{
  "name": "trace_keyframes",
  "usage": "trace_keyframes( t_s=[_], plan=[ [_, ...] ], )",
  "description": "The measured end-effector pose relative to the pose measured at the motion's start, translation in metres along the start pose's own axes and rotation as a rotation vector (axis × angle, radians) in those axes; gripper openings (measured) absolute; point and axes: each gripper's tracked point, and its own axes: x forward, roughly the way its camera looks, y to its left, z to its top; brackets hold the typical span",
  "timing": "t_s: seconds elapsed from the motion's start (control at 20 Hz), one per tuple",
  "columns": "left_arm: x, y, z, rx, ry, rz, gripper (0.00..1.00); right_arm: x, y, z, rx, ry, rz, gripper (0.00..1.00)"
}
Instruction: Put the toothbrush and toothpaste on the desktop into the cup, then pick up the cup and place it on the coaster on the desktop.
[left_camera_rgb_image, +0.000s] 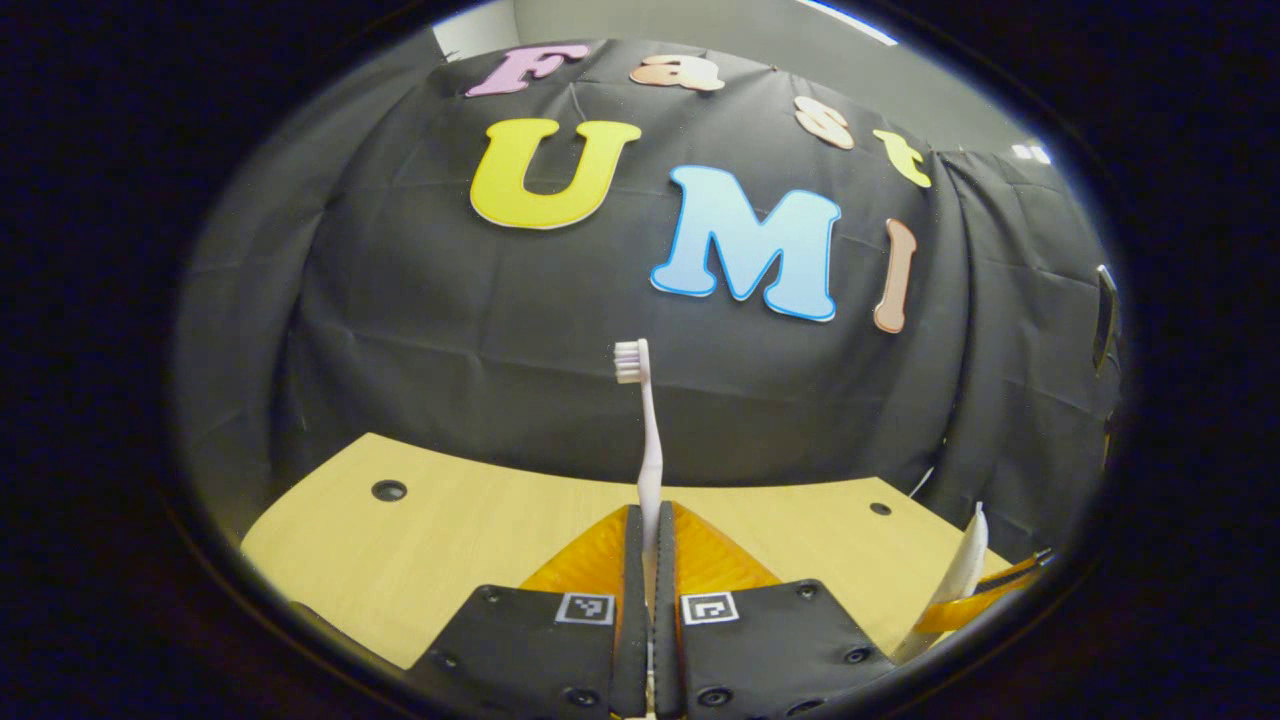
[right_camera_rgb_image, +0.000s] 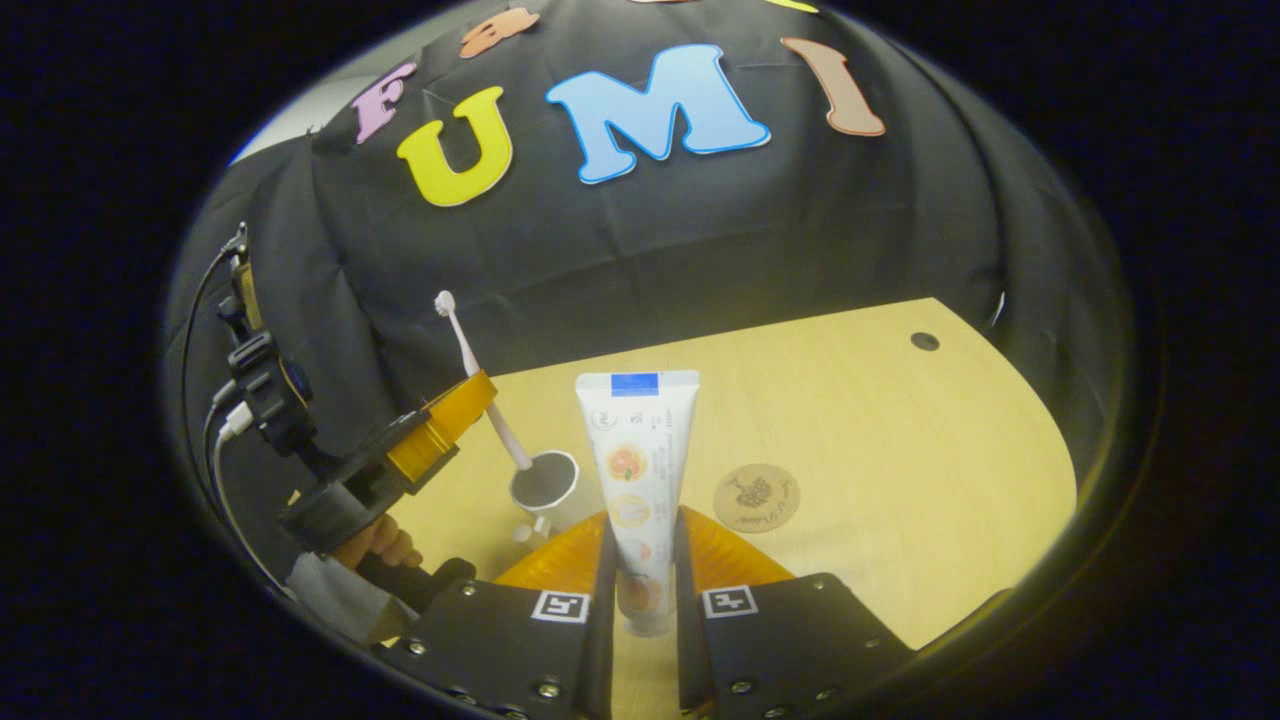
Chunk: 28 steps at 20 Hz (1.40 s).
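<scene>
Toothbrush (left_camera_rgb_image: 648, 440) first: in the left gripper view it stands upright, pinched by its lower handle between the two fingers of the left gripper (left_camera_rgb_image: 650, 540), which are pressed close on it from both sides. Its bristle head is at the top, facing left, raised against the black cloth wall. Below lies the light wooden desk (left_camera_rgb_image: 450, 530), with a small dark hole near each far corner. At the lower right edge of this view the crimped end of the toothpaste (left_camera_rgb_image: 965, 570) shows, with part of the other gripper beside it. In the right gripper view, the toothpaste (right_camera_rgb_image: 637, 480) is held upright between the fingers of the right gripper (right_camera_rgb_image: 640, 560), cap end down between them and flat crimped end up; both fingers press on the tube. To the left, the left gripper (right_camera_rgb_image: 455, 410) is seen from the side, held by a hand (right_camera_rgb_image: 385, 545), with the toothbrush (right_camera_rgb_image: 480, 385) slanting through it, bristles up, lower end over or just inside the cup (right_camera_rgb_image: 543, 482). The cup stands on the desk (right_camera_rgb_image: 900, 440), left of the tube. A round coaster (right_camera_rgb_image: 757, 497) lies flat just right of the tube, apart from the cup.
</scene>
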Motion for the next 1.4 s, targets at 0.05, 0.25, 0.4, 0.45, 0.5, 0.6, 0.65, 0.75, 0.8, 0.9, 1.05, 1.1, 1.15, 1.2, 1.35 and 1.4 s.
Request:
trace_keyframes(
  t_s=[0.05,0.25,0.4,0.45,0.5,0.6,0.65,0.75,0.8,0.9,1.05,1.1,1.15,1.2,1.35,1.4],
  plan=[
    [0.005,0.002,-0.007,0.001,0.013,0.003,0.10,0.000,-0.002,-0.001,-0.002,0.007,-0.005,0.26],
    [0.013,0.005,-0.028,-0.005,0.041,0.009,0.11,0.004,-0.004,-0.003,-0.006,0.024,-0.005,0.27],
    [0.016,0.005,-0.045,0.012,0.067,0.015,0.10,0.006,-0.001,-0.003,0.008,0.032,0.007,0.26],
    [0.015,0.007,-0.050,0.021,0.076,0.021,0.12,0.007,0.001,-0.002,0.007,0.034,0.010,0.26],
    [0.017,0.008,-0.055,0.027,0.088,0.026,0.12,0.009,0.003,0.000,0.004,0.035,0.013,0.26],
    [0.016,0.010,-0.060,0.017,0.108,0.023,0.14,0.010,0.006,0.000,-0.003,0.038,0.019,0.26],
    [0.015,0.011,-0.067,0.012,0.121,0.025,0.14,0.011,0.007,0.001,-0.005,0.041,0.021,0.26],
    [0.012,0.011,-0.070,0.000,0.135,0.024,0.23,0.012,0.009,0.001,-0.009,0.047,0.027,0.26],
    [0.011,0.012,-0.071,-0.004,0.142,0.023,0.24,0.013,0.010,0.001,-0.010,0.050,0.029,0.26],
    [0.008,0.012,-0.074,-0.016,0.154,0.023,0.60,0.016,0.014,0.001,-0.007,0.054,0.040,0.26],
    [0.000,0.019,-0.072,-0.030,0.147,0.048,0.95,0.020,0.020,0.006,-0.017,0.054,0.057,0.26],
    [-0.002,0.020,-0.069,-0.032,0.142,0.051,0.95,0.021,0.023,0.007,-0.025,0.052,0.063,0.27],
    [-0.006,0.020,-0.067,-0.036,0.136,0.051,0.90,0.022,0.026,0.010,-0.032,0.048,0.070,0.26],
    [-0.010,0.020,-0.063,-0.038,0.130,0.050,0.95,0.025,0.029,0.011,-0.038,0.046,0.077,0.26],
    [-0.021,0.020,-0.054,-0.037,0.110,0.057,0.95,0.031,0.039,0.018,-0.055,0.035,0.099,0.26],
    [-0.025,0.020,-0.049,-0.036,0.101,0.057,0.95,0.034,0.043,0.020,-0.064,0.030,0.105,0.26]
  ],
)
